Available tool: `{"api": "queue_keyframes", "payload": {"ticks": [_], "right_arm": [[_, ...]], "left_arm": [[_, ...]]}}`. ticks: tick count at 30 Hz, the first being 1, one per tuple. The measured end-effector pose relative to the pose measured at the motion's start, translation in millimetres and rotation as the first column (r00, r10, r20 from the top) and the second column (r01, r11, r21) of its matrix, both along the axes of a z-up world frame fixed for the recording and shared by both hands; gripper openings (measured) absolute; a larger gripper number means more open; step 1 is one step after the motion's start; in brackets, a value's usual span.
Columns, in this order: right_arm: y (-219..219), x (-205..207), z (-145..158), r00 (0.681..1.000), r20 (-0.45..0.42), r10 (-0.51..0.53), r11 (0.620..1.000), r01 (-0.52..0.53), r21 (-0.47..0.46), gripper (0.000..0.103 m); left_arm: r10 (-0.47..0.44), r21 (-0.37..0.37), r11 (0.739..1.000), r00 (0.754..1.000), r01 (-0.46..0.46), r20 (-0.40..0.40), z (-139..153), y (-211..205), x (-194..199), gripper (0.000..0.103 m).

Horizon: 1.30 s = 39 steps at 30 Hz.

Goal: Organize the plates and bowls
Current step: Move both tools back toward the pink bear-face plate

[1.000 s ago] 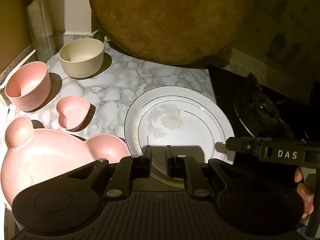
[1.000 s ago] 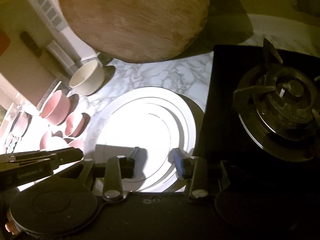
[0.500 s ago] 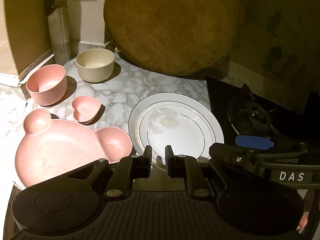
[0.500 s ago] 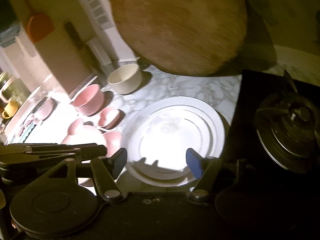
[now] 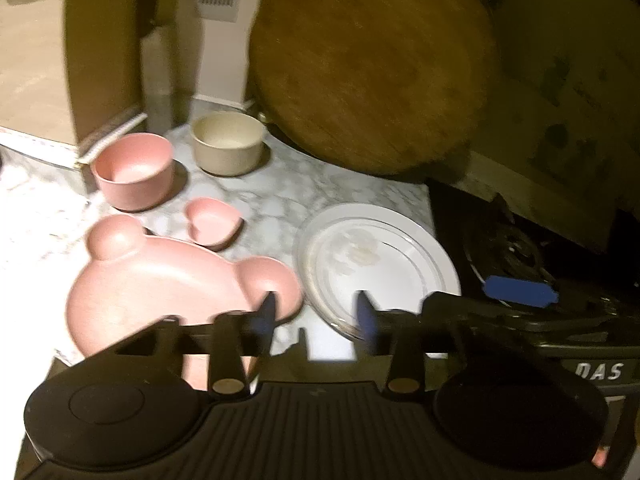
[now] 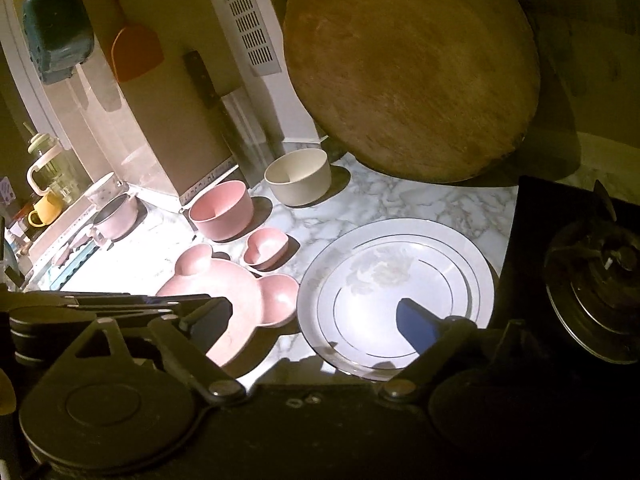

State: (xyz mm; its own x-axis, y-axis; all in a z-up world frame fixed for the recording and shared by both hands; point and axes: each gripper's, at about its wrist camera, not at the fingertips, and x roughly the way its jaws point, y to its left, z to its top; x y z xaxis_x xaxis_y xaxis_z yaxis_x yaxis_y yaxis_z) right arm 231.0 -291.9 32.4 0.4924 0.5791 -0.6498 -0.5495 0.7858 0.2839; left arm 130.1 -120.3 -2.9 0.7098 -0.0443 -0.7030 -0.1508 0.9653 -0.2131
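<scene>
The white plates (image 6: 396,280) lay nested as one stack on the marble tabletop (image 6: 420,204), between the bear plate (image 6: 240,292) and the stove (image 6: 592,292); I judged that part of the sorting done. Left of them the bear plate, the heart dish (image 6: 266,248), the pink bowl (image 6: 222,214) and the cream bowl (image 6: 298,182) each stood alone, apart from one another, so the bowls appeared not yet stacked. My left tongs (image 5: 316,316) were opening with nothing between the fingers; they hung above the near rims of the bear plate and the white stack, gripping neither. My right tongs (image 6: 308,320) were also opening, spread wide over the near part of the white stack and empty. Compared with a second earlier, the left tongs had gone from pinched shut to roughly half apart, the right from partly to nearly fully apart, and both views had pulled back and upward, taking in more of the tabletop and wall. The dishes themselves had not shifted.
</scene>
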Motion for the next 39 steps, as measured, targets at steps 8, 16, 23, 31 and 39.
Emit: {"api": "queue_keyframes", "payload": {"ticks": [8,16,23,31,39], "right_arm": [[21.9,-11.7,-0.9,0.999,-0.005,-0.045,0.999,0.045,-0.021,0.098],[53.8,-24.0,-8.9,0.994,-0.016,-0.110,0.993,0.109,-0.047,0.102],[90.3,-38.0,-25.5,0.990,-0.031,-0.139,0.989,0.137,-0.063,0.102],[122.0,-40.1,-52.2,0.978,-0.099,-0.184,0.979,0.173,-0.111,0.095],[136.6,-27.4,-78.2,0.951,-0.183,-0.249,0.962,0.221,-0.162,0.080]], "left_arm": [[-0.018,0.010,1.000,0.999,0.017,0.033,-2.5,32.9,-11.8,0.073],[-0.019,0.050,0.999,0.999,0.016,0.048,-8.5,80.4,-18.3,0.077],[-0.004,0.066,0.998,1.000,0.004,0.014,-19.0,132.9,-17.3,0.077],[-0.020,0.062,0.998,0.998,0.024,-0.068,-51.1,172.6,-5.7,0.077],[-0.002,0.029,1.000,0.990,0.006,-0.140,-82.2,198.1,4.9,0.077]]}}
